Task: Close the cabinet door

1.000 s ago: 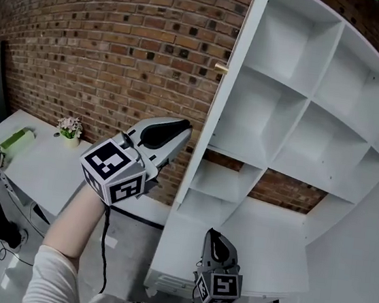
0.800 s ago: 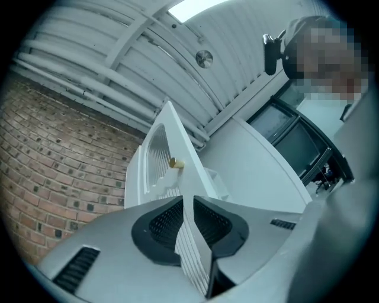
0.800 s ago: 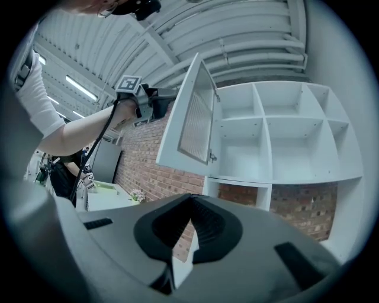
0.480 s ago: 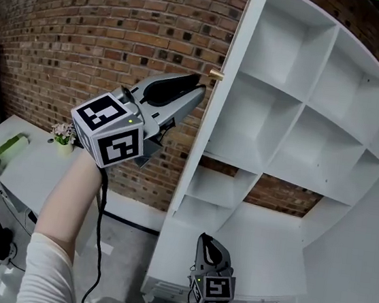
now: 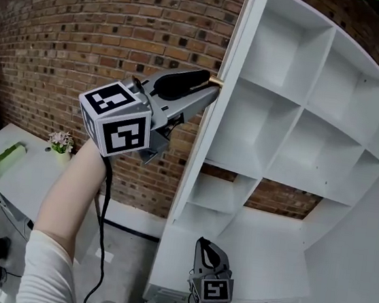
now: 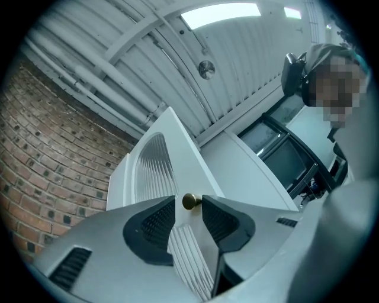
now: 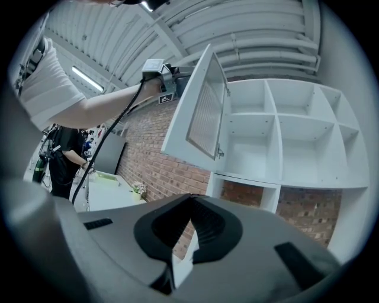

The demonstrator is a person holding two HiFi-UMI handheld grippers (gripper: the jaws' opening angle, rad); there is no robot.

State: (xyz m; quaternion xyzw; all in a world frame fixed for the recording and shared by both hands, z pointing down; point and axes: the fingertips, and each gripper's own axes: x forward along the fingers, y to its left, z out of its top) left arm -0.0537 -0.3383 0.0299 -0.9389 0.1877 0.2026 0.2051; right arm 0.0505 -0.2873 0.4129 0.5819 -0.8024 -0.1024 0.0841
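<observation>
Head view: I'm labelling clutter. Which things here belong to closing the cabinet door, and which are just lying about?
For the job: cabinet door; its brass knob; cabinet; left gripper, fingers just opened, knob between them, not gripped.

Lying about: white table; flower pot; green object on the table; right gripper, shut, idle.

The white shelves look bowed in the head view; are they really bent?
Head view: wide-lens distortion bows the shelves and brick wall. Left gripper view: dark round border, bright ceiling light, brass knob crisp. Right gripper view: shelves look straighter.
</observation>
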